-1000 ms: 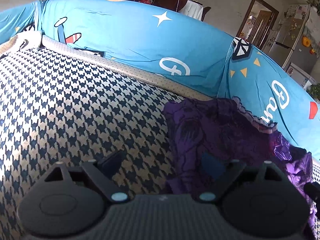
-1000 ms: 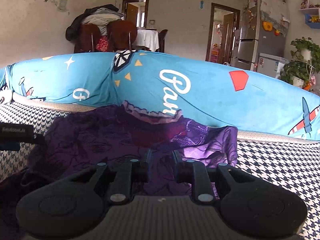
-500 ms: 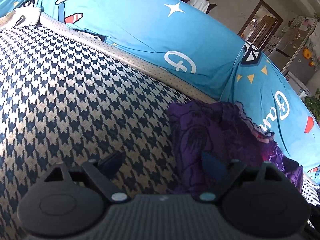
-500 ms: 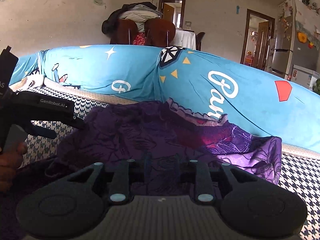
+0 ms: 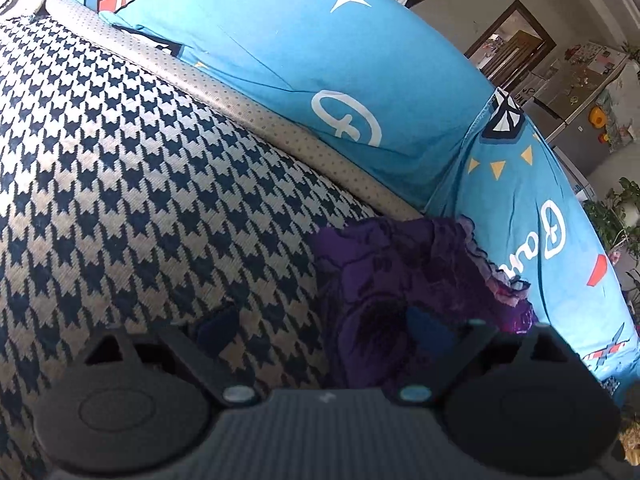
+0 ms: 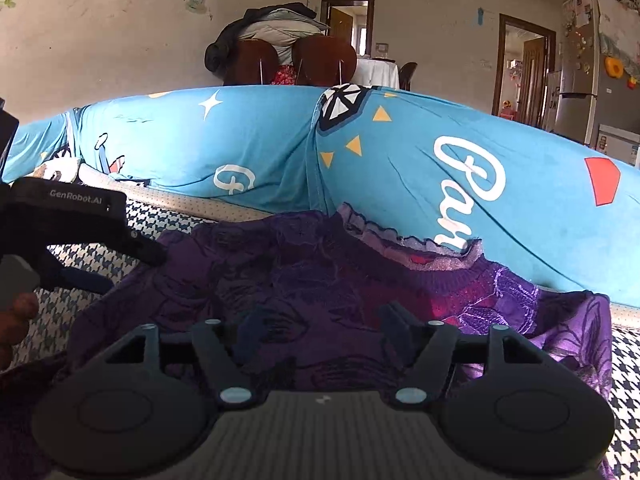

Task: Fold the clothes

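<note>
Bright daylight, fisheye-warped edges, slight motion blur.

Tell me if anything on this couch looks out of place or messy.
Only the purple garment stands out: it lies rumpled on the checked seat cover, its frilled collar pushed up against the blue back cushion, and one side is bunched into loose folds. Nothing looks torn or spilled.

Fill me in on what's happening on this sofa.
A person is folding a purple garment on the houndstooth sofa seat, one tool in each hand. The right tool hangs over the garment's middle, jaws opening, gripping nothing. The left tool straddles the garment's edge, jaws also opening wide.
</note>
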The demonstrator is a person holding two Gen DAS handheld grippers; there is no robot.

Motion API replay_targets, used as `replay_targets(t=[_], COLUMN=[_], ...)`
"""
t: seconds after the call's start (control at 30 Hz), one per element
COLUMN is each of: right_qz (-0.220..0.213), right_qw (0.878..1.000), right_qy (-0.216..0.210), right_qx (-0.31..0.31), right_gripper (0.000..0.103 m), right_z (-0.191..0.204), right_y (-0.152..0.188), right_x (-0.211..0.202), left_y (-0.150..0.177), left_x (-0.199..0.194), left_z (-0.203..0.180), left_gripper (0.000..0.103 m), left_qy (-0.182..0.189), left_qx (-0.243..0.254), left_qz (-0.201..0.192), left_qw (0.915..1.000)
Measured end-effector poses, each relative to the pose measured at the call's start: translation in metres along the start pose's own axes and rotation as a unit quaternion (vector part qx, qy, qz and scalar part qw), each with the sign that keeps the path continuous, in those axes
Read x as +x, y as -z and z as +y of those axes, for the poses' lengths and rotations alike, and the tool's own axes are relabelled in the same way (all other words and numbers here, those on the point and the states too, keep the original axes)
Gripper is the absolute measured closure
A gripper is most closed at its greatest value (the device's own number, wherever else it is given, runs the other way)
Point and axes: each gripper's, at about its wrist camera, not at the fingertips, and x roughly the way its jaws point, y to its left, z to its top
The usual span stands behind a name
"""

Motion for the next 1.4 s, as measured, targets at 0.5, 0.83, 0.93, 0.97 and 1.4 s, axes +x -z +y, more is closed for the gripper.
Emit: replay_targets(t=[0.5,0.83,0.93,0.97,1.4], right_qz=[0.016,-0.038,-0.046,-0.038,0.016], right_qw=[1.000,0.996,0.993,0.993,0.991], right_qy=[0.006,0.076,0.104,0.108,0.133], right_qx=[-0.004,-0.007,-0.015,-0.022,0.002], right_gripper=[0.099,0.100,0.100,0.100,0.102], right_z=[0.007,0.013,0.017,0.018,0.005], right_y=[0.015,0.008,0.009,0.011,0.019], right_x=[0.015,0.002,0.003,0.007,0.020], left_y=[-0.010,0.011,0.018,0.018,-0.009], left_x=[0.027,0.001,0.006,0.010,0.013], left_z=[-0.025,-0.095,-0.104,-0.104,-0.074], left_gripper=[0.058,0.084,0.084,0.084,0.067], left_qy=[0.033,-0.073,-0.107,-0.114,-0.105], left_qx=[0.034,0.223,0.268,0.272,0.197], left_qz=[0.018,-0.131,-0.153,-0.151,-0.132], left_qw=[0.9987,0.9632,0.9452,0.9436,0.9658])
